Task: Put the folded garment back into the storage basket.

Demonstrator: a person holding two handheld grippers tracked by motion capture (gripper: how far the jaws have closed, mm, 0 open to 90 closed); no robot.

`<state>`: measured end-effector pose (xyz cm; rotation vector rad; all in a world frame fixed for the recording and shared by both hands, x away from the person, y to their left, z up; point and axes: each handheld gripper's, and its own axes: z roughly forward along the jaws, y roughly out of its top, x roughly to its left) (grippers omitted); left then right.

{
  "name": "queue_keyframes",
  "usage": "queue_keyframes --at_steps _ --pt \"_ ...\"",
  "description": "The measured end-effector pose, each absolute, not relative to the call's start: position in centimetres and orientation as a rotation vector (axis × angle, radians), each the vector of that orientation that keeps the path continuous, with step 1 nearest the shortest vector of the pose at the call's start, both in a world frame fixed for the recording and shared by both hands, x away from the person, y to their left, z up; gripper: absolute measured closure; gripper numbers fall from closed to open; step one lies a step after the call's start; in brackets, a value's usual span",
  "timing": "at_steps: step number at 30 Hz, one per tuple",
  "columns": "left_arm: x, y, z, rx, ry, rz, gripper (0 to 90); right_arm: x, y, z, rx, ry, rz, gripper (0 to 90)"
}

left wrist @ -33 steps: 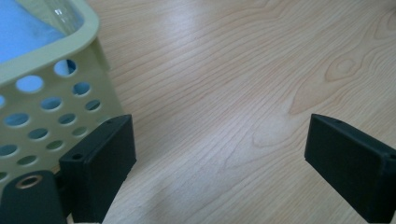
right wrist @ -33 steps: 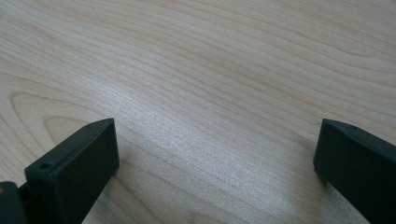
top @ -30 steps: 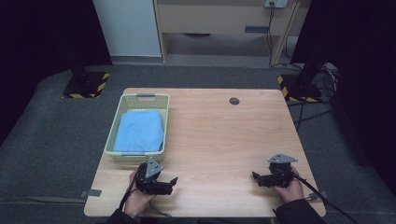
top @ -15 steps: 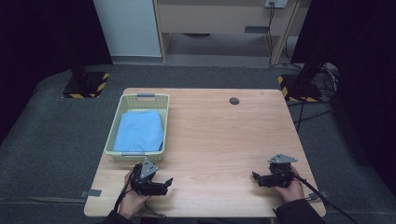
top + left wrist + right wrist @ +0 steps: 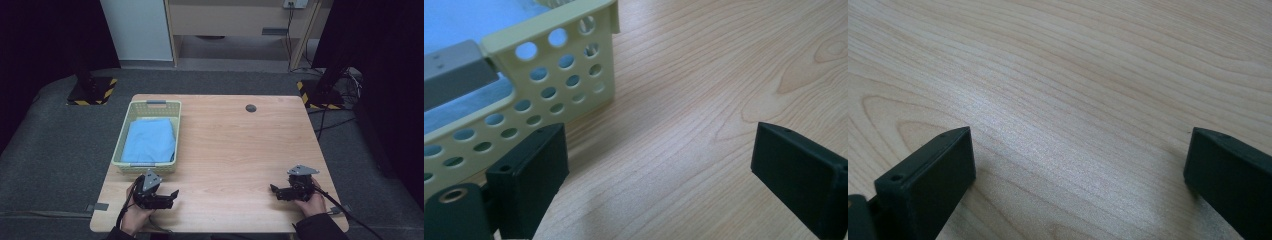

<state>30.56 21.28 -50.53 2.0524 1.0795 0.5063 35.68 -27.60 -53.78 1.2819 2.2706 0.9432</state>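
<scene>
The left hand-held gripper [image 5: 172, 196] lies low over the near edge of the surface [image 5: 235, 150], jaws spread wide and holding nothing. Just beyond it stands the pale yellow basket [image 5: 131, 166]; in the left gripper view its perforated near wall [image 5: 544, 85] rises right past the left jaw, a grey handle tab [image 5: 454, 72] set in the rim. Folded inside lies the blue cloth [image 5: 150, 140], flat and filling most of the floor.

As I read it, the reach into the basket is about to start. To do it well, lift the jaws over the near wall first instead of pushing forward, then come down on a cloth edge and pinch a fold, not the basket floor.

The right hand-held gripper [image 5: 274, 191] rests well apart on bare wood, jaws equally wide and empty.
</scene>
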Motion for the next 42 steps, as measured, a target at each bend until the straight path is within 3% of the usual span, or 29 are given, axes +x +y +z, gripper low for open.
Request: queue_keyframes --at_steps 42 --pt "30.2 24.5 -50.7 2.026 1.169 0.541 7.7 35.7 -27.6 -53.8 1.280 2.272 0.944 0.2"
